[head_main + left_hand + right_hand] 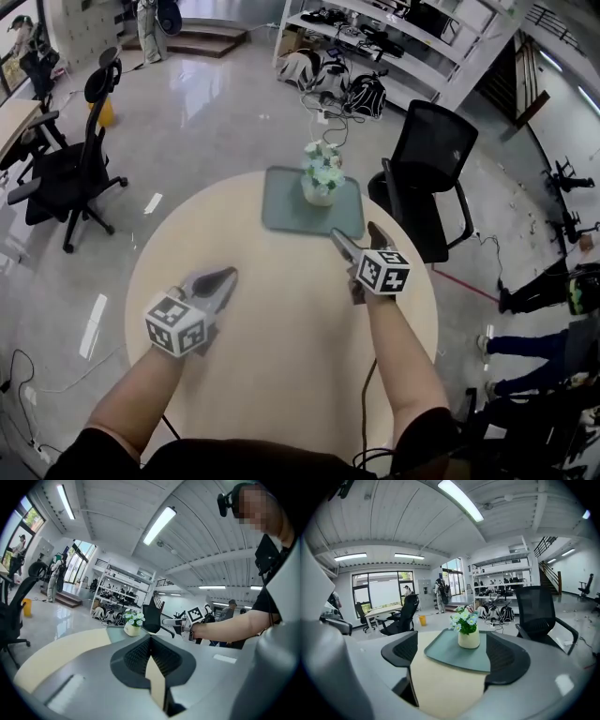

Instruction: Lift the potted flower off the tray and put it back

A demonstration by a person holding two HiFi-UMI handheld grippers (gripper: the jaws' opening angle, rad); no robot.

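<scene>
Straight ahead of the right gripper (454, 652), its fingers (401, 651) wide open and empty to fit round it, the potted flower (466, 630) sits on its tray (440, 651). The left gripper (150, 641) waits, fingers closed on nothing.

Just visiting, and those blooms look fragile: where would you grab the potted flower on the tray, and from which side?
Probably the cream pot, below the blooms: it stands upright on the tray, its rounded sides bare. Come in low from the near side, where the open right gripper faces it, one jaw each side.
</scene>
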